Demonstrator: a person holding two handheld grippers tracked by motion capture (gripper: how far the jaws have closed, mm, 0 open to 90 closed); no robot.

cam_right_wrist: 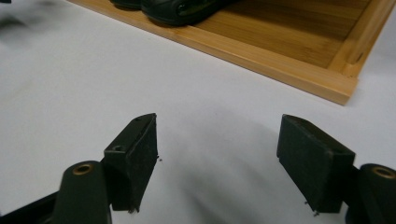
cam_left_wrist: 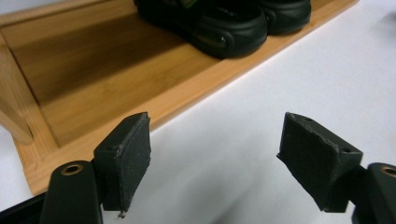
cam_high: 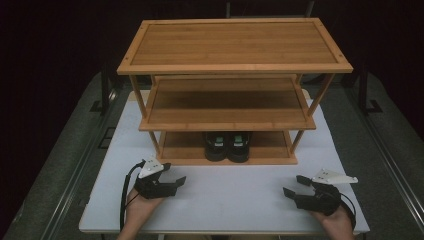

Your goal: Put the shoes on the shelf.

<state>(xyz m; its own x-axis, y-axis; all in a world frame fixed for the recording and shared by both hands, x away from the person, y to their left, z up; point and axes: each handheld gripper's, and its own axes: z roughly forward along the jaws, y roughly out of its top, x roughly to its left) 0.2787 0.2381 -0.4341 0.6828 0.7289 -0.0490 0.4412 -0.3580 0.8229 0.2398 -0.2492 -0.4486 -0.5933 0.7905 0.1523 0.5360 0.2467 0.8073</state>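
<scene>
While the rack (cam_high: 235,80) stands at the table's far side, the shoes (cam_high: 227,146) sit on its bottom shelf, toes toward the person. Both lie ahead and inward of each gripper. Left gripper (cam_high: 172,181) looks slightly nearer than the right gripper (cam_high: 295,186); both gape empty.

Left gripper (cam_high: 172,176) and right gripper (cam_high: 292,185) both sit low, pointing inward (toward each other). Jaws wide apart, nothing between them.

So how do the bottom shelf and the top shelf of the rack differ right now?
The bottom shelf holds a pair of black shoes; the top shelf holds nothing. The bottom shelf lies in shadow on the white table; the top shelf is lit and reaches wider. Both are framed bamboo boards.
</scene>
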